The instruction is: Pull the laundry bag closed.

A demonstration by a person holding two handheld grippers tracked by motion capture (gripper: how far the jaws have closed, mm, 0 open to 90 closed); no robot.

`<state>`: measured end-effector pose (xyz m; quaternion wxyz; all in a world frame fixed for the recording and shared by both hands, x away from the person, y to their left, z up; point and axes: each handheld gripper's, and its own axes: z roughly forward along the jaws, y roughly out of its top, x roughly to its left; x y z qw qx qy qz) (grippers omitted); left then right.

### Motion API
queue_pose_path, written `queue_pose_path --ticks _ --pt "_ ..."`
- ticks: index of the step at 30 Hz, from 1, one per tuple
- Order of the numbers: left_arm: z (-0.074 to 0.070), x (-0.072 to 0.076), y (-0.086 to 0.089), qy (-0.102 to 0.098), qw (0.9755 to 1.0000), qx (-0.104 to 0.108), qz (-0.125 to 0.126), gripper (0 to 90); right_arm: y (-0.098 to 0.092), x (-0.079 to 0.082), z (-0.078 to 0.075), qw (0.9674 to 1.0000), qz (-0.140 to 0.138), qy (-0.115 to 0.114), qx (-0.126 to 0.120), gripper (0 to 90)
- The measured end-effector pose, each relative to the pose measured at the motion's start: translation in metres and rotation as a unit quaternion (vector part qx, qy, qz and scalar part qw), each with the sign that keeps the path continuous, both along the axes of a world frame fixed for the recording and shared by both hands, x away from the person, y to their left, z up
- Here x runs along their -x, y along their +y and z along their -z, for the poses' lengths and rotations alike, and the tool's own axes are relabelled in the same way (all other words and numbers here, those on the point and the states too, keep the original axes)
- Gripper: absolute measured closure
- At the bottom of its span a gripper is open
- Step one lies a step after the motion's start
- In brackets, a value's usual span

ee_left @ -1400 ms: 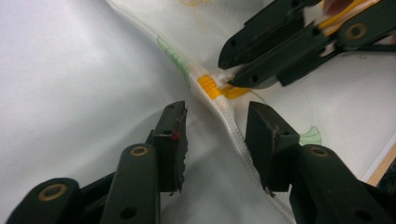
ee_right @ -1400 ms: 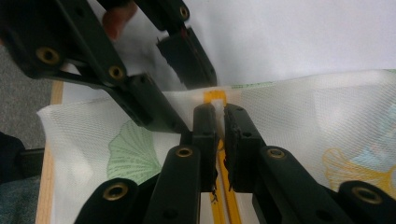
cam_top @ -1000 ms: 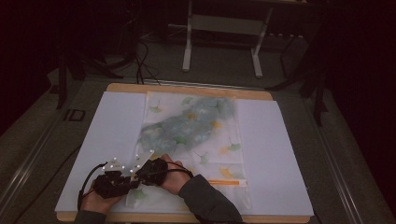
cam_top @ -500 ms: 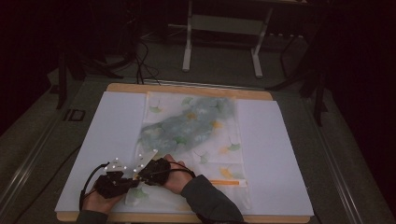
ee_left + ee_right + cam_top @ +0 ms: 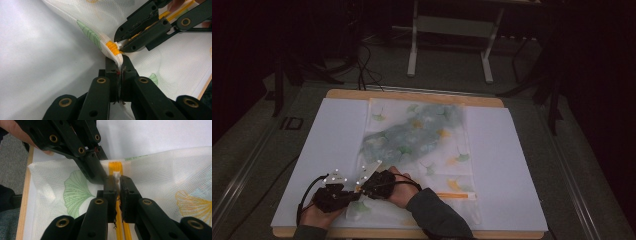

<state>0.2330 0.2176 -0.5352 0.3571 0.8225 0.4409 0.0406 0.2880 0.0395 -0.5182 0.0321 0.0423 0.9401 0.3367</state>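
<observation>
A white mesh bag [image 5: 422,145] printed with green and yellow leaves lies flat on the table, its yellow zipper [image 5: 115,167] along the near edge. At the near left corner both grippers meet. My left gripper [image 5: 119,71] has just been closing and is shut on the bag's fabric [image 5: 115,55] right beside the zipper's end [image 5: 112,47]. My right gripper [image 5: 118,182] is shut on the small white zipper pull [image 5: 116,174], with the zipper tape running down between its jaws. In the high view the left gripper [image 5: 353,194] and right gripper [image 5: 363,188] touch tips.
A white sheet [image 5: 512,150] covers the wooden tabletop [image 5: 412,95] under the bag. Beyond the far edge stand the legs of a metal frame [image 5: 413,50] and cables on a dark floor. A sleeve [image 5: 437,220] reaches in from the bottom edge.
</observation>
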Motion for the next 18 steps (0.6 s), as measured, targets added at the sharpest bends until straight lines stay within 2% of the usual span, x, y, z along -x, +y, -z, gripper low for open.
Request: queue_pose_path --ticks 18 --pt "-0.0013 0.0005 0.0026 -0.005 0.9999 0.009 -0.001 87.8 -0.0036 -0.0007 0.0093 0.9996 0.000 -0.009 0.027 84.5"
